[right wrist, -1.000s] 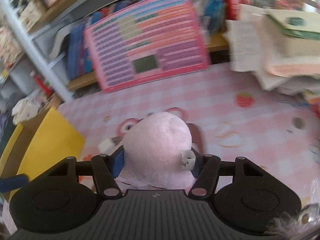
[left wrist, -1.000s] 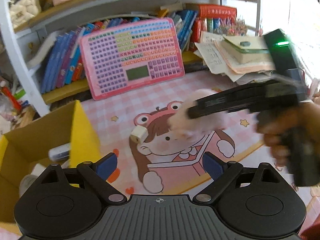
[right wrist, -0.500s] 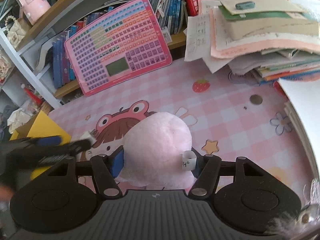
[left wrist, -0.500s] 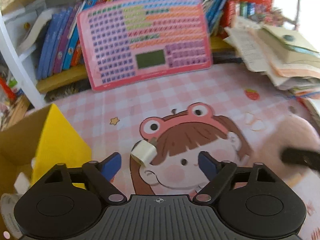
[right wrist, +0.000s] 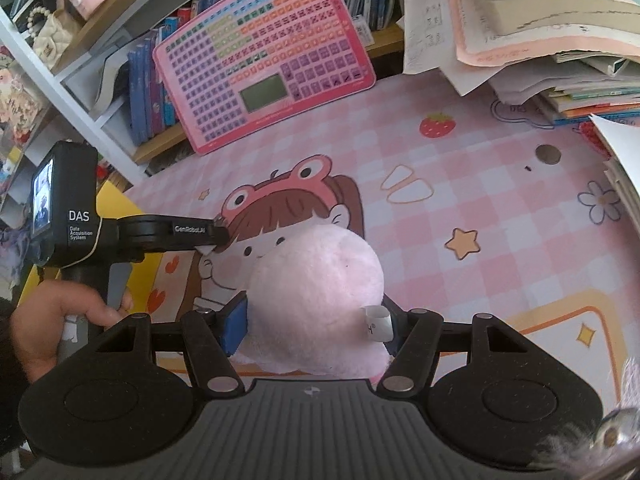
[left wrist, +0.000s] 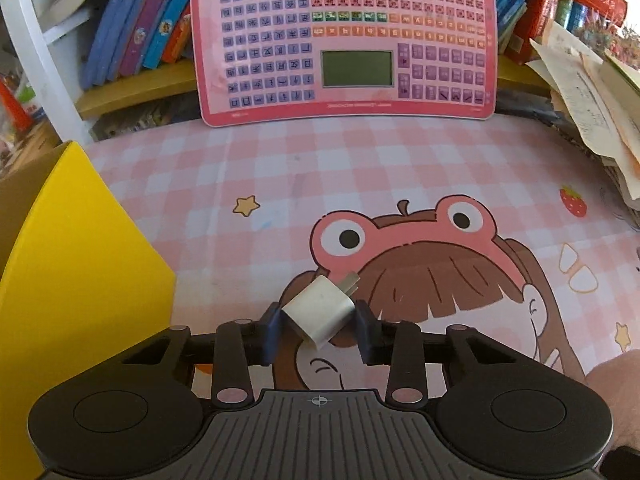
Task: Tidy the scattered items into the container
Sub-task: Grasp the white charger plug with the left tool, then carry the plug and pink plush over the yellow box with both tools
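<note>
My left gripper point(left wrist: 319, 330) is shut on a small white plug adapter point(left wrist: 320, 311), low over the pink cartoon mat point(left wrist: 360, 168). The yellow cardboard box point(left wrist: 72, 264) stands just to its left. My right gripper point(right wrist: 312, 326) is shut on a pink plush toy point(right wrist: 316, 292) with a white tag, held above the mat. In the right wrist view the left gripper point(right wrist: 218, 236) shows at the left with its tips on the adapter, beside the yellow box point(right wrist: 116, 204).
A pink keyboard toy point(left wrist: 344, 36) leans against a bookshelf point(left wrist: 132, 84) at the back. Stacked papers and books point(right wrist: 540, 32) crowd the right side. A coin point(right wrist: 548, 155) lies on the mat at the right. A furry item point(right wrist: 592, 440) shows at the bottom right.
My left gripper moved forward and down to the white adapter and closed on it. My right gripper kept hold of the plush and drew back to the right.
</note>
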`<action>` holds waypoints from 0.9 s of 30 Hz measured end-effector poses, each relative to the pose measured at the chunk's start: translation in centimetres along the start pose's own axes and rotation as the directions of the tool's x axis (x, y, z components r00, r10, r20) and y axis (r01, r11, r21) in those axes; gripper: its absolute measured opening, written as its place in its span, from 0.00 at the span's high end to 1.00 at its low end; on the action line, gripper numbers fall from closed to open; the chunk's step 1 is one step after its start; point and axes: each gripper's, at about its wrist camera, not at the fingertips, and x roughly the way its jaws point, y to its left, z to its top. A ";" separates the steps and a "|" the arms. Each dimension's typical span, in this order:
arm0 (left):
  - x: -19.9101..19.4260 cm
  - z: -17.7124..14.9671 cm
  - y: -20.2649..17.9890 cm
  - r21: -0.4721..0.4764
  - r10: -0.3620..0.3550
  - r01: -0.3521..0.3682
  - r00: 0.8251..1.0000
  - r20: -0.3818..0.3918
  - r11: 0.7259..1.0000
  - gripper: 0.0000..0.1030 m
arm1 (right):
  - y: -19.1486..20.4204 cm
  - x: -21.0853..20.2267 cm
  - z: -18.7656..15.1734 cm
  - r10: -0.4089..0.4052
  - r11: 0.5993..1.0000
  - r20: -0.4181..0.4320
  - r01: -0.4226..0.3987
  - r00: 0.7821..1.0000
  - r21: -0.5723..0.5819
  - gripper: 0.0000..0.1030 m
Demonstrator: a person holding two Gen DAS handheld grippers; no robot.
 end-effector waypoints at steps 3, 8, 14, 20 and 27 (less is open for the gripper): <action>-0.8 -0.3 -0.1 0.021 -0.007 0.006 1.000 0.030 1.000 0.66 | 0.5 0.0 -0.2 0.006 1.000 -0.001 -0.006 1.000 -0.015 0.40; -2.7 -1.0 -0.6 0.055 -0.052 0.050 0.997 0.049 0.997 0.66 | 0.9 -0.3 -0.4 -0.006 0.999 -0.002 0.006 1.000 -0.037 0.40; -6.4 -1.7 -0.9 0.057 -0.143 0.139 0.988 0.061 0.989 0.66 | 1.1 -1.2 -0.8 -0.034 0.998 0.006 0.034 0.999 -0.049 0.40; -10.2 -3.2 -0.8 0.086 -0.225 0.219 0.971 0.075 0.972 0.66 | 1.6 -2.4 -1.6 -0.065 0.997 0.022 0.066 0.998 -0.036 0.40; -13.2 -5.6 0.6 0.078 -0.297 0.292 0.952 0.078 0.953 0.66 | 3.1 -3.7 -3.3 -0.093 0.995 0.025 0.093 0.995 -0.029 0.40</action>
